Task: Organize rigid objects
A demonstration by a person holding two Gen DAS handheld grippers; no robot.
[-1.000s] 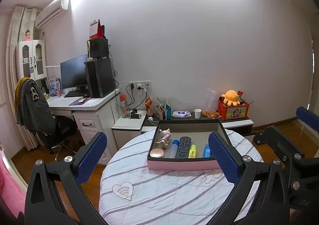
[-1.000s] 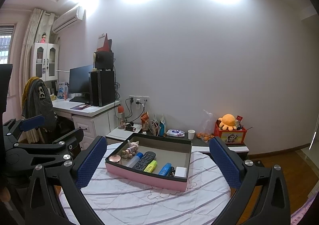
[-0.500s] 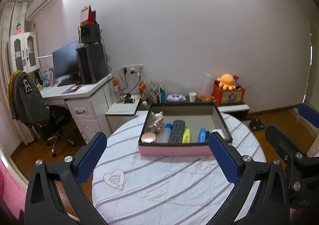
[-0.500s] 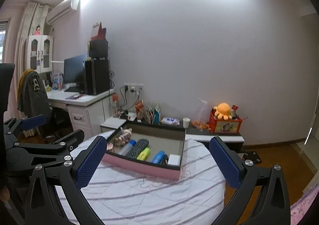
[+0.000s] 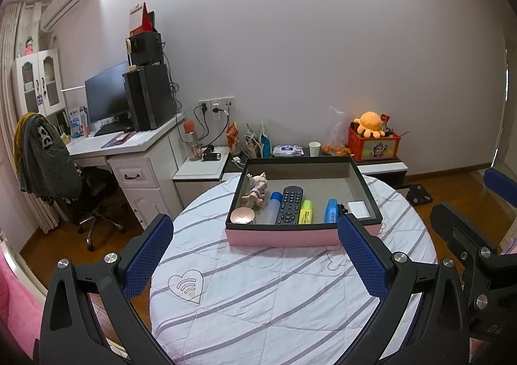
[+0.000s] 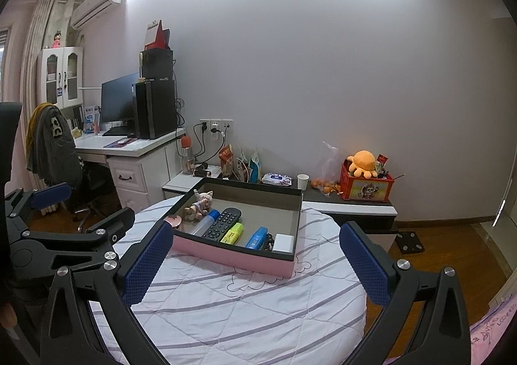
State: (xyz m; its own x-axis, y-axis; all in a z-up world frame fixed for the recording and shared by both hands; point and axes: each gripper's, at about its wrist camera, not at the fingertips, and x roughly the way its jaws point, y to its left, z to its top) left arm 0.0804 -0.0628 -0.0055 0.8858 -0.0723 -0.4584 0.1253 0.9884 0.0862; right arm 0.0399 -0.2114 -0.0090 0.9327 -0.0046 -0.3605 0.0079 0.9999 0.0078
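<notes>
The left gripper point(image 5: 257, 256) hangs above the near part of the round table point(image 5: 258, 300), its blue-padded fingers point(image 5: 147, 255) spread wide with nothing between them — they touch neither the cloth nor the box. The right gripper point(image 6: 258, 263) hovers just beside it, to its right, equally wide apart and empty, and likewise clear of everything.

Beyond both, toward the table's far edge, sits a pink box point(image 5: 281, 237) with a dark rim and a grey floor. The rigid objects lie in a row along its near wall. From the left corner: a round rose-gold compact point(image 5: 240, 214), a small plush toy point(image 5: 257, 190) behind it against the left wall, a clear bottle with a blue cap point(image 5: 270, 210), a black remote control point(image 5: 290, 205), a yellow highlighter point(image 5: 305, 211), a blue item point(image 5: 330, 214) whose kind I cannot tell, and a white block point(image 5: 358, 209) in the near right corner, with something small and dark between the last two. The back half of the box floor is bare.

The striped quilted cloth point(image 6: 252, 310) covers the tabletop — a stitched heart point(image 5: 185, 284) marks its near left part.
</notes>
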